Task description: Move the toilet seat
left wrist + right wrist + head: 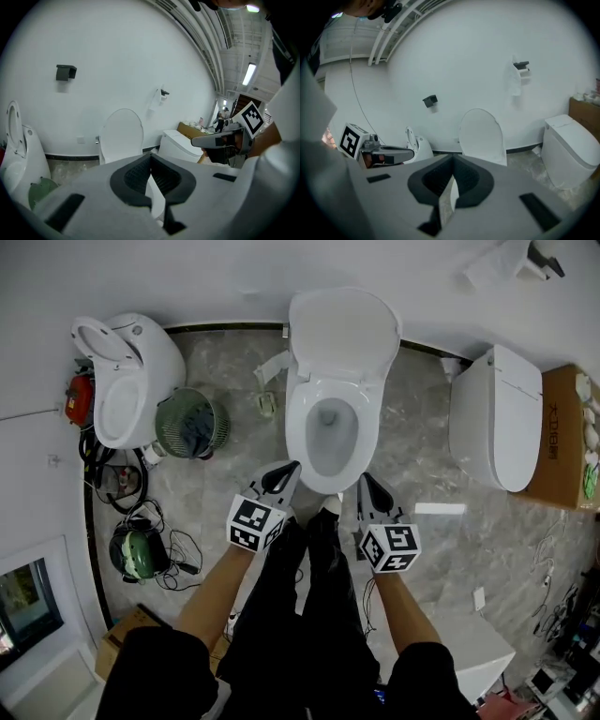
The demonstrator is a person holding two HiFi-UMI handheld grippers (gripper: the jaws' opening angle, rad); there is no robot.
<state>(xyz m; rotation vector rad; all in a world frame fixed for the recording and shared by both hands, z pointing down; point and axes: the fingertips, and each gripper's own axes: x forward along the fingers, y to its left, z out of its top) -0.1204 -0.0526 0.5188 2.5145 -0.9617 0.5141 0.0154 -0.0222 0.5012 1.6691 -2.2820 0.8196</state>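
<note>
A white toilet point(324, 442) stands straight ahead against the wall. Its seat and lid point(343, 331) are raised and lean back on the wall; they show upright as a white oval lid point(122, 135) in the left gripper view and again as the lid point(482, 136) in the right gripper view. My left gripper point(293, 465) is shut and empty, its tip at the bowl's front left rim. My right gripper point(364, 478) is shut and empty too, just off the bowl's front right. Neither touches the seat.
A second toilet point(129, 376) with a raised seat stands at the left, beside a green fan point(190, 425), a helmet point(134, 554) and cables. A closed white toilet point(497, 415) and a wooden box point(566, 437) stand at the right. My legs point(314, 596) fill the near floor.
</note>
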